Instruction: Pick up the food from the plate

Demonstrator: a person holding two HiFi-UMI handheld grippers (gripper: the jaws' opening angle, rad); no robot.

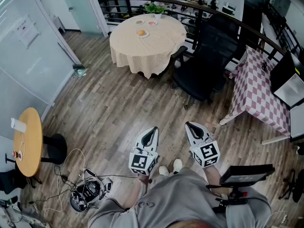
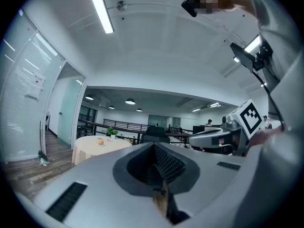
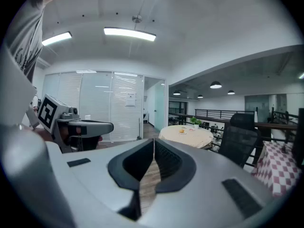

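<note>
While left hand-held gripper (image 1: 152,129) and right hand-held gripper (image 1: 189,125) hang closed, a clothed table (image 1: 152,49) stands across plank floor (image 1: 118,103).

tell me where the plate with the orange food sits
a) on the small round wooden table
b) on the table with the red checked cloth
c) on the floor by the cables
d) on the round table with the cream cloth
d: in the head view the plate with the orange food rests on the round table with the cream cloth, across the wooden floor next to the black office chair.
</note>
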